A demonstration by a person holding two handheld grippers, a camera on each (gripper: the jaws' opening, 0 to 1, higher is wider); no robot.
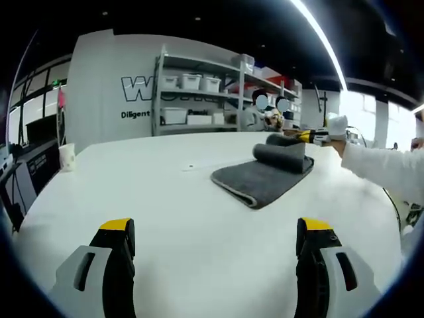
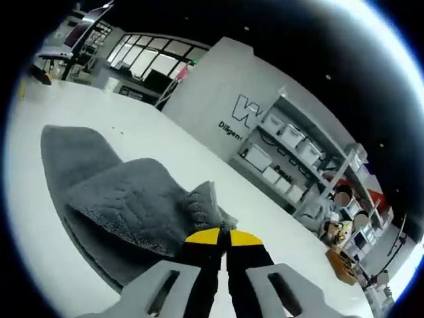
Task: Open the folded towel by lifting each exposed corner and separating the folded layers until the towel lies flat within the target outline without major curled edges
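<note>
The grey towel, thick plush pile with rounded folds, lies on the smooth white table, its upper layer humped and lifted. The right gripper, yellow-tipped, is clamped on a puckered corner of the pile. The left gripper hovers over bare tabletop near the towel, jaws wide apart.

Bright ceiling strip-light, sharp, edges fisheye-bent.

Towel on table, ahead-right of left gripper.
Towel on table; cup far left; shelving behind; right gripper at towel's edge.
</note>
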